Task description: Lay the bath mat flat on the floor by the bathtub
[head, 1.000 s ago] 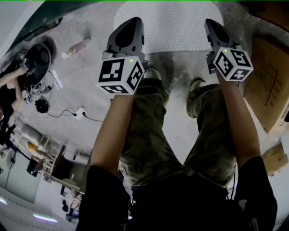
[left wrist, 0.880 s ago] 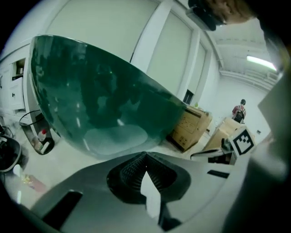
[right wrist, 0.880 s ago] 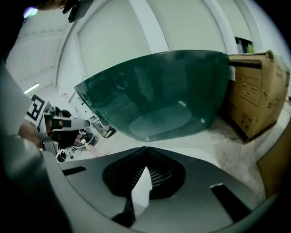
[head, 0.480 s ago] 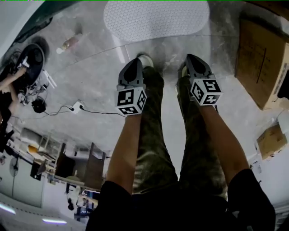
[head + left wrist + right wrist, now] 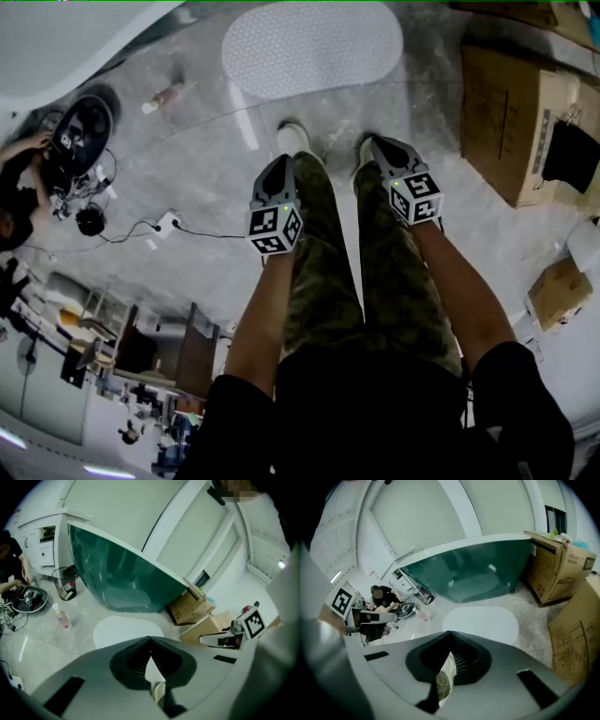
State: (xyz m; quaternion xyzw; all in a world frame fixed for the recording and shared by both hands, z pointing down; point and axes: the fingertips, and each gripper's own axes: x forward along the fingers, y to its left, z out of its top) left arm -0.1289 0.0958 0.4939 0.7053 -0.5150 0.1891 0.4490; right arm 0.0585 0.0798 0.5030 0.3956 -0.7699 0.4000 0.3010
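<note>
The white oval bath mat (image 5: pixel 314 47) lies flat on the grey floor beside the dark green bathtub (image 5: pixel 122 578). It also shows as the pale mat (image 5: pixel 124 630) ahead of the left jaws and the mat (image 5: pixel 483 624) ahead of the right jaws, with the bathtub (image 5: pixel 473 576) behind it. My left gripper (image 5: pixel 280 161) hangs above the person's left leg, shut and empty. My right gripper (image 5: pixel 375 143) hangs over the right leg, also shut with nothing in it. Both are well short of the mat and point toward it.
Large cardboard boxes (image 5: pixel 511 122) stand to the right of the mat, a small box (image 5: pixel 560 291) further back. A bottle (image 5: pixel 167 96), a round black device (image 5: pixel 80 131) and a cable with a socket strip (image 5: pixel 169 223) lie to the left, by a seated person (image 5: pixel 14 202).
Both grippers have drawn back from the mat toward the person's legs and look smaller as the view rose. The mat stays flat on the floor.
</note>
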